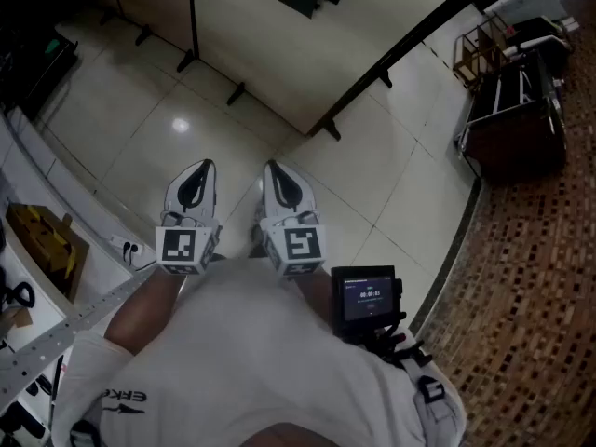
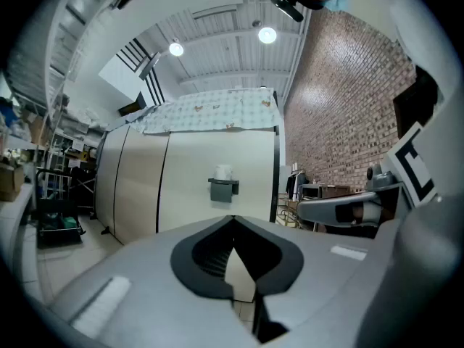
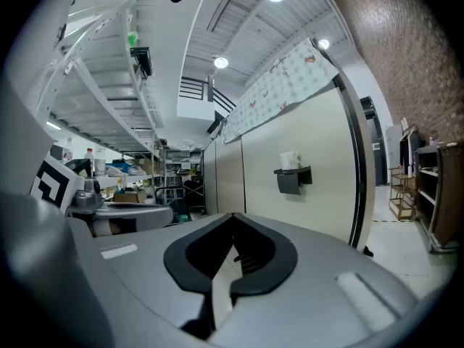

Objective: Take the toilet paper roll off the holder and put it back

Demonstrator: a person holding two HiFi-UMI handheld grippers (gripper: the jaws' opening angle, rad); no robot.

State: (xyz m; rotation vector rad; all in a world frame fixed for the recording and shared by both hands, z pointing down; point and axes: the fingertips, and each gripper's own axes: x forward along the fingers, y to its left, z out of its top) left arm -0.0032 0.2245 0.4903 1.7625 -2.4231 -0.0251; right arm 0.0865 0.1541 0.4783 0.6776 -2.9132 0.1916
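Left gripper (image 1: 196,181) and right gripper (image 1: 280,179) sit side by side, nearly level, jaws closed and empty.

Head view steeply down, both gripper views level, sharing the distant holder (image 2: 223,188)

looks like a workshop or lab hall: cluttered metal shelving (image 3: 101,107), a bare brick wall (image 2: 341,107), tiled floor (image 1: 391,194), freestanding partition panels (image 2: 188,194).

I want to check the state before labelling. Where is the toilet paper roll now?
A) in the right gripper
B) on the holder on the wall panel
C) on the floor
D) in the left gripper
B: the toilet paper roll sits on the dark holder on the panel; left gripper and right gripper are shut, empty.
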